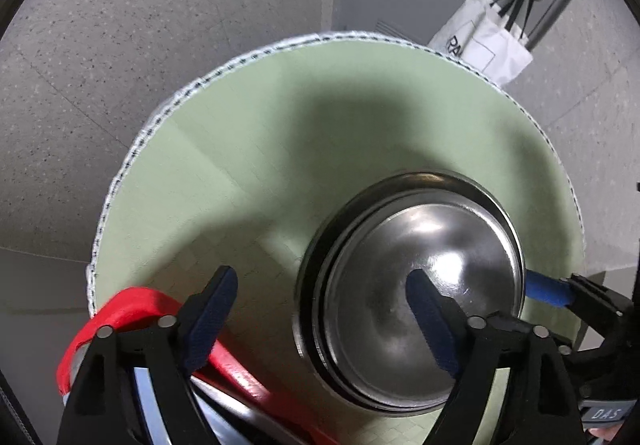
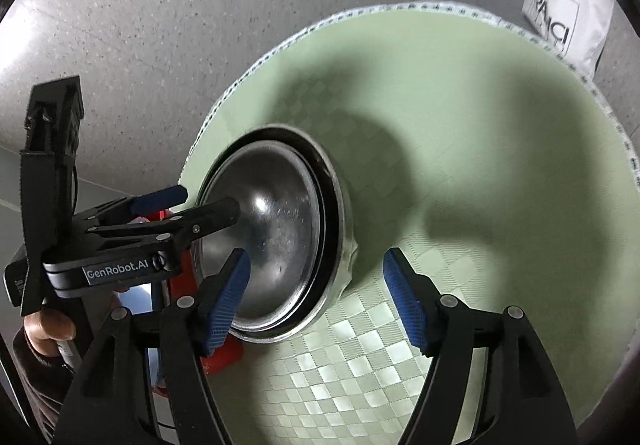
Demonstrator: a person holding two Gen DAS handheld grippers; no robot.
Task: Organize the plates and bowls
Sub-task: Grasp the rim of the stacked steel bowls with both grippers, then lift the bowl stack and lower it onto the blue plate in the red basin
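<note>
A nest of shiny steel bowls (image 1: pixel 416 285) sat on the pale green checkered cloth of the round table (image 1: pixel 248 149), toward its edge; how many bowls were stacked could not be counted, only a few dark rims showing. The left claw (image 1: pixel 324 321) stood wide, one blue-padded finger over the bowl's hollow and the other outside its rim, neither clearly pressing it. In the right wrist view that same claw (image 2: pixel 192 205) reached in from the left, its tips straddling the bowls' near rim. The right claw (image 2: pixel 320 301) also stood wide, one pad just beside the bowls (image 2: pixel 276 229), the other over bare cloth. A red curved object (image 1: pixel 132 309) lay low and left, mostly hidden behind the fingers. A white printed bag (image 2: pixel 564 5) hung beyond the table, its lettering cut off.
</note>
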